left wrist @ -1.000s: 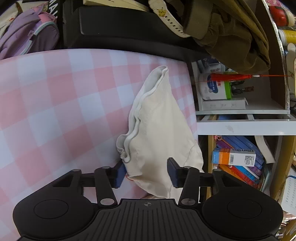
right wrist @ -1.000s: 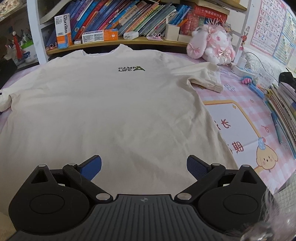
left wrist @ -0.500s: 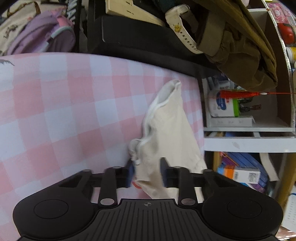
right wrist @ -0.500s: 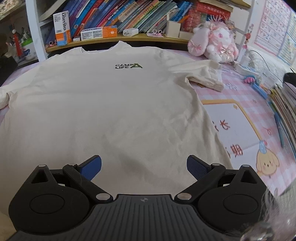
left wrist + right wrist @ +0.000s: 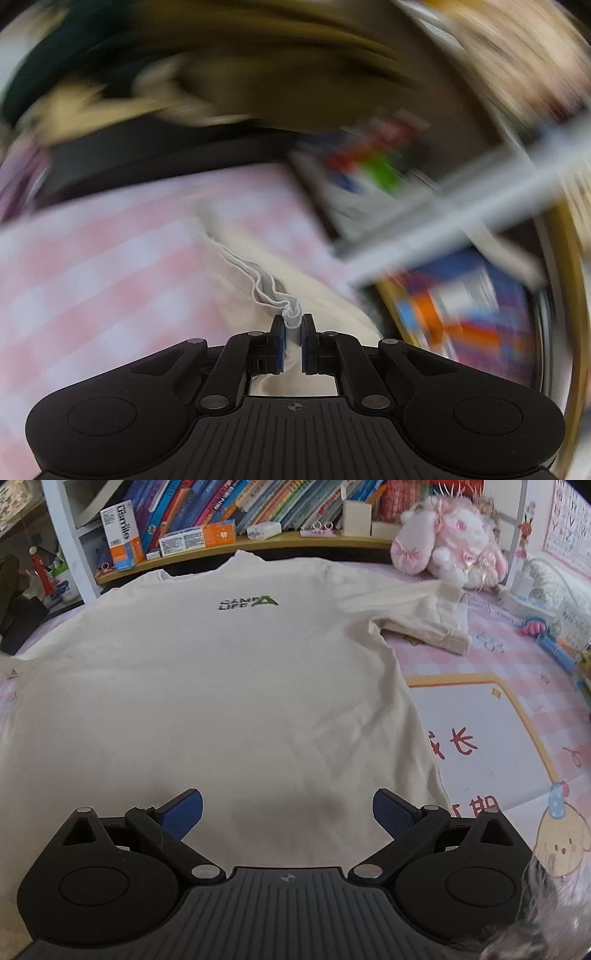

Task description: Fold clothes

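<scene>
One cream T-shirt (image 5: 207, 701) lies spread flat, front up, over a pink-and-white checked cover (image 5: 491, 664) and takes up most of the right wrist view; its neck points toward a wooden shelf (image 5: 258, 546) at the far side. The cloth is plain and smooth with faint creases, and a small dark-and-green chest print (image 5: 247, 603) reads "CAMP LIFE" beside a green triangle. One short sleeve (image 5: 417, 624) lies out on the right side, its hem doubled; the other sleeve (image 5: 269, 291) is bunched, and its white stitched edge stands up in small folds between the pads of the left gripper (image 5: 293, 343). That gripper's jaws have just been closing and now press together on the sleeve cloth; the rest of the left wrist view is smeared by motion, showing only pink checks and blurred shelving. To the right of the shirt one white mat (image 5: 484, 734) with an orange border, red characters and a cartoon puppy lies on the cover. One pink-and-white plush toy (image 5: 450, 550) sits near the shelf, just beyond the flat sleeve. The shelf holds one long row of books (image 5: 280, 502) and at least two orange-and-white boxes, one upright (image 5: 122, 535), one lying (image 5: 197, 537). The right gripper (image 5: 288, 808) hovers over the shirt's lower part with its two blue pads (image 5: 184, 812) wide apart and nothing between them.
</scene>
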{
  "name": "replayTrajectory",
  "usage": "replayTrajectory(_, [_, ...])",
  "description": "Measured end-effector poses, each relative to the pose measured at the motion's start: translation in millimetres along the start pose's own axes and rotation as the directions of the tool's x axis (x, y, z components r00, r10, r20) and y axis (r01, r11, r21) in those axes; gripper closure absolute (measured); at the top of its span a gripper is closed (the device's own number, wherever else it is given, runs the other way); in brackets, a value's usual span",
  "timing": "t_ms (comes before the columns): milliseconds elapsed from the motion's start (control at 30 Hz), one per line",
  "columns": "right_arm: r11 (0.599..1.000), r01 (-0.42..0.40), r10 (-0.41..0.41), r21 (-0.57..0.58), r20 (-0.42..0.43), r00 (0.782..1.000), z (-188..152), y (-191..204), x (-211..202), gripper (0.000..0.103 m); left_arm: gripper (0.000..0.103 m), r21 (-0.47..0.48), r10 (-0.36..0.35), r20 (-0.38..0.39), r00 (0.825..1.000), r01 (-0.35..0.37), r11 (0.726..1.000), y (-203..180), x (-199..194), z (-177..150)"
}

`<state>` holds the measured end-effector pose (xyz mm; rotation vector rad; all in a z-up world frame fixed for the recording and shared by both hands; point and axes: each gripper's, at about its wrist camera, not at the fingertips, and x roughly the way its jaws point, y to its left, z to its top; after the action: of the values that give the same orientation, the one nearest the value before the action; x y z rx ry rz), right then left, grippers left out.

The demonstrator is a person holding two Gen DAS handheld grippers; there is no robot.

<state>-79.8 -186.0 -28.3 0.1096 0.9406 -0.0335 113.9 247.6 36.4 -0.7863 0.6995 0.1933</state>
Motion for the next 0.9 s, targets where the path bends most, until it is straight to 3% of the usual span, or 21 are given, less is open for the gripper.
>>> replayTrajectory(33, [1.000, -0.009, 0.009, 0.005, -0.002, 1.000, 0.8, -4.1, 1.9, 0.004, 0.096, 0.123, 0.001, -0.020, 1.000, 0.002, 0.992, -23.2, 1.8, -5.2])
replayTrajectory(67, [1.000, -0.017, 0.017, 0.009, -0.003, 1.000, 1.9, -7.8, 3.6, 0.004, 0.096, 0.316, 0.039, -0.048, 0.998, -0.021, 0.949, -46.4, 7.7, -24.0])
replayTrajectory(100, [1.000, -0.024, 0.025, 0.013, -0.004, 1.000, 3.1, -11.3, 5.3, 0.004, 0.095, 0.511, 0.089, -0.068, 0.994, -0.042, 0.858, -69.5, 14.5, -45.9])
replayTrajectory(133, [0.999, -0.031, 0.031, 0.015, -0.006, 1.000, 4.0, -14.3, 6.8, 0.004, 0.093, 0.683, 0.143, -0.077, 0.987, -0.052, 0.728, -92.6, 21.3, -67.7])
replayTrajectory(167, [0.999, -0.037, 0.037, 0.016, -0.008, 0.999, 4.8, -16.7, 8.2, 0.004, 0.088, 0.814, 0.203, -0.075, 0.976, -0.058, 0.578, -105.8, 29.2, -95.2])
replayTrajectory(233, [0.999, -0.050, 0.050, 0.018, -0.013, 0.999, 6.4, -21.2, 11.1, 0.004, 0.086, 0.924, 0.282, -0.075, 0.956, -0.040, 0.380, -111.2, 42.2, -135.6])
replayTrajectory(300, [0.998, -0.060, 0.060, 0.017, -0.019, 0.998, 7.2, -24.4, 14.1, 0.004, 0.086, 0.936, 0.331, -0.088, 0.940, -0.036, 0.350, -108.0, 49.8, -151.1])
replayTrajectory(367, [0.998, -0.066, 0.066, 0.009, -0.021, 0.998, 7.7, -26.4, 15.7, 0.003, 0.065, 0.896, 0.327, -0.135, 0.935, -0.026, 0.444, -101.4, 49.3, -146.3])
replayTrajectory(467, [0.997, -0.072, 0.072, -0.015, -0.018, 0.997, 8.8, -27.0, 18.5, 0.001, 0.028, 0.782, 0.257, -0.195, 0.946, -0.008, 0.623, -87.5, 36.3, -129.1])
replayTrajectory(567, [0.997, -0.074, 0.073, -0.032, -0.018, 0.997, 10.2, -26.8, 21.4, 0.000, 0.026, 0.642, 0.189, -0.227, 0.956, 0.001, 0.767, -69.3, 23.3, -111.9])
replayTrajectory(667, [0.996, -0.071, 0.070, -0.051, -0.018, 0.997, 11.5, -26.6, 23.6, 0.000, 0.026, 0.464, 0.118, -0.242, 0.963, 0.008, 0.886, -44.6, 13.1, -92.8])
replayTrajectory(733, [0.995, -0.064, 0.063, -0.071, -0.017, 0.998, 11.1, -25.3, 24.5, 0.000, 0.026, 0.312, 0.069, -0.237, 0.969, 0.008, 0.950, -20.3, 6.0, -78.9])
replayTrajectory(800, [0.994, -0.049, 0.048, -0.101, -0.018, 0.999, 10.4, -21.8, 26.5, 0.000, 0.026, 0.150, 0.053, -0.211, 0.976, -0.021, 0.988, 6.1, 1.0, -64.9])
replayTrajectory(900, [0.990, -0.027, 0.024, -0.135, -0.022, 0.999, 9.7, -17.1, 29.0, 0.000, 0.027, -0.065, 0.075, -0.161, 0.984, -0.086, 0.994, 39.7, 3.0, -45.2])
